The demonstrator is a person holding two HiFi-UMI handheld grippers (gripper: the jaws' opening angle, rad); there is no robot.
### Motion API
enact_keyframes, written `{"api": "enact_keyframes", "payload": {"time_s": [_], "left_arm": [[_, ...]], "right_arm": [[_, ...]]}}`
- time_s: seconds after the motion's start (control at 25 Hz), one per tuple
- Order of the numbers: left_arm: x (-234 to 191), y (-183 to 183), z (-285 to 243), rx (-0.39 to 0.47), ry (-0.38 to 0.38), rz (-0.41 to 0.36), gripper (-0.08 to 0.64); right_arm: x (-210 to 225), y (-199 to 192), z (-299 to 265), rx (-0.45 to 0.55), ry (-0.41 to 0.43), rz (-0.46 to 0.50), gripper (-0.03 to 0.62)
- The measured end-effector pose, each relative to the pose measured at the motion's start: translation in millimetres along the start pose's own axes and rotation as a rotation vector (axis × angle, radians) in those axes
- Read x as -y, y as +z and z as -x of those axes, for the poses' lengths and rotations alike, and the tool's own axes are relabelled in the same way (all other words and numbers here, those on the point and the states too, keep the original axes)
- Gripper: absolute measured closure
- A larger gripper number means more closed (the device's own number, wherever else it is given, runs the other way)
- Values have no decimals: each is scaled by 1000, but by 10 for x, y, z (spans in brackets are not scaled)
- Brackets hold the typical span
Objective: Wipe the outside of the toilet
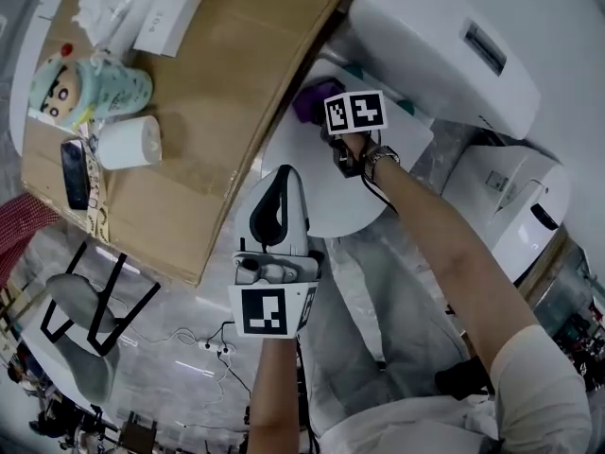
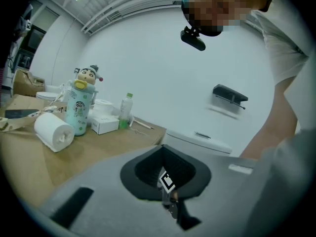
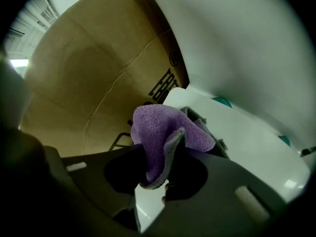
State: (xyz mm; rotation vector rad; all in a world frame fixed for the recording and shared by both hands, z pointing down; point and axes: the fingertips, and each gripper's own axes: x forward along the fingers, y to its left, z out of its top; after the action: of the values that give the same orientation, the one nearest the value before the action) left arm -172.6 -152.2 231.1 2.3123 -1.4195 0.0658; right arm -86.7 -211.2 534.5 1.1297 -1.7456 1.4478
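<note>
The white toilet has its lid (image 1: 326,201) shut and its tank (image 1: 425,36) behind. In the head view my right gripper (image 1: 326,112) reaches over the lid's far left edge, beside the cardboard sheet (image 1: 217,93). It is shut on a purple cloth (image 1: 307,100). In the right gripper view the cloth (image 3: 163,132) hangs folded between the jaws, just above the lid (image 3: 247,132). My left gripper (image 1: 284,176) hovers over the lid's near edge, jaws together and holding nothing. Its own view looks level across the table toward the tank (image 2: 197,139).
The cardboard-covered table left of the toilet carries a toilet roll (image 1: 128,143), a cartoon bottle (image 1: 90,88), a phone (image 1: 74,173) and a white box (image 1: 167,20). Another white fixture (image 1: 520,206) stands at the right. A black stool frame (image 1: 95,301) and cables lie on the floor.
</note>
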Motion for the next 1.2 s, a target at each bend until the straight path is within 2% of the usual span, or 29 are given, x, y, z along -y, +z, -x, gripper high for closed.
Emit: {"api": "enact_keyframes", "payload": {"time_s": [0.52,0.88,1.2], "left_arm": [[568,-162,110,17,58,-1,554],[985,-329,201,2,43,4,554],[1140,-413,220,-18,27,10,554]], "right_arm": [[620,-684,490,-51,-20,-20,495],[1205,-1201,912,-66,-68,-82,494],[1664,-1668,1205,-94,-137,-144,494]]}}
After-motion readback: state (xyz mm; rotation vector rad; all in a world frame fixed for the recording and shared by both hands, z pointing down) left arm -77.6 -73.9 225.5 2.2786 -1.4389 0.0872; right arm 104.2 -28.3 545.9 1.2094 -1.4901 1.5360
